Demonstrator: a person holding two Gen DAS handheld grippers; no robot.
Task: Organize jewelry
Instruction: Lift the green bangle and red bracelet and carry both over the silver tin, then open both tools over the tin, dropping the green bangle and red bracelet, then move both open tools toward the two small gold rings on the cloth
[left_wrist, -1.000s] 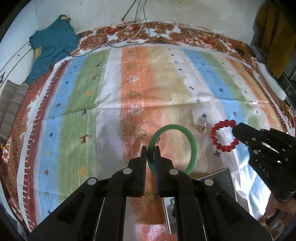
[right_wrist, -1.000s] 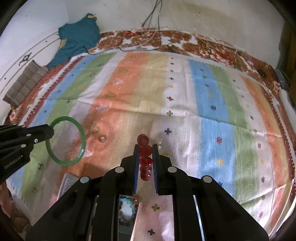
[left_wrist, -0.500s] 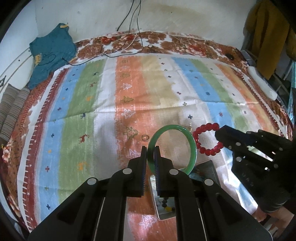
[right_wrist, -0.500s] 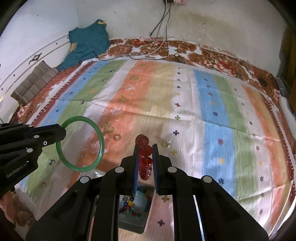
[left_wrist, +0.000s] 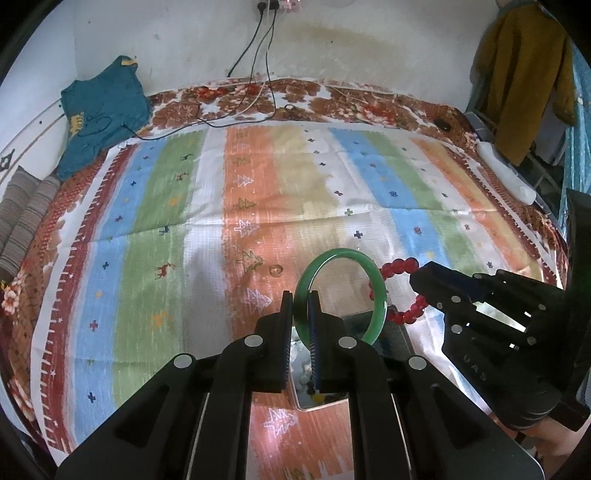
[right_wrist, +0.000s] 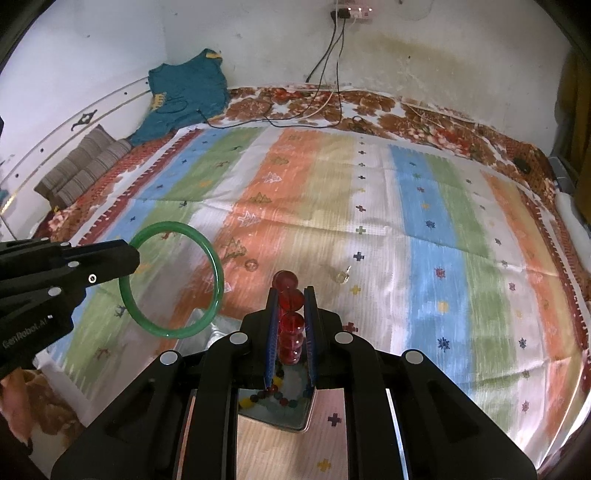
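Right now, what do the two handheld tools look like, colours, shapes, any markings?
Both are matte black plastic. The left tool and right tool each have two flat parallel fingers with ribbed blue pads, angular cut-out arms and round silver rivets. White lettering marks the left tool's side. No cables or sleeves show.

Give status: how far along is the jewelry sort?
Done: beaded pieces already lie in the tray. In hand: left gripper clamps the green bangle, right gripper the red bracelet, both above the tray. Left: a ring and an earring on the cloth.
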